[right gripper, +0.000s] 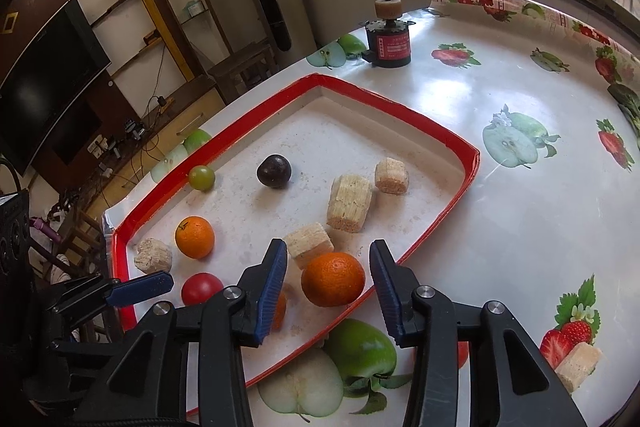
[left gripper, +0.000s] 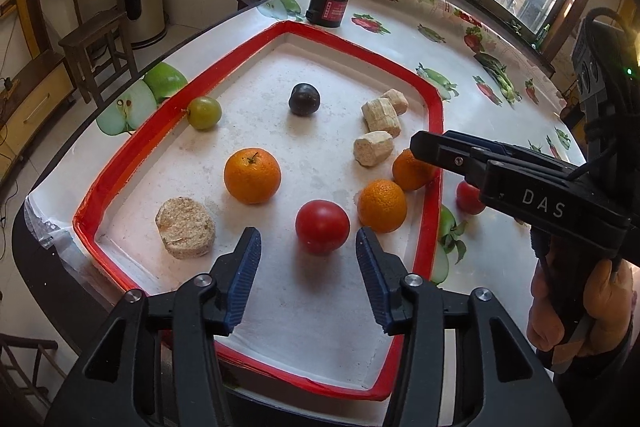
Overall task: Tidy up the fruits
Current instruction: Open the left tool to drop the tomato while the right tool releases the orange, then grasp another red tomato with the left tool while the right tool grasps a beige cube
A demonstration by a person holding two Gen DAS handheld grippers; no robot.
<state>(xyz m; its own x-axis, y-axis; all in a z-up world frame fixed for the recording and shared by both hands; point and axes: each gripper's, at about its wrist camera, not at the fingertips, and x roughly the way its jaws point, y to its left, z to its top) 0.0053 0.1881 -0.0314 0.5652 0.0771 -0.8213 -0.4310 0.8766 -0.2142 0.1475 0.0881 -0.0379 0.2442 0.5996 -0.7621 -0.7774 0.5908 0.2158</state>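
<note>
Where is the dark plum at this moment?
The dark plum lies inside the red-rimmed tray, toward its far end, with the green fruit to its left and the pale cut chunks to its right.

Left gripper (left gripper: 308, 251) open over red-rimmed tray (left gripper: 256, 45) — tomato (left gripper: 322, 225) just beyond tips, untouched. Oranges (left gripper: 252, 175), plum (left gripper: 304, 99) inside — right gripper (left gripper: 424, 147) at rim.

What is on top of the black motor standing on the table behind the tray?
A tan grooved roller sits on top of the black motor. Whether a shaft joins them cannot be seen; the roller covers it.
</note>
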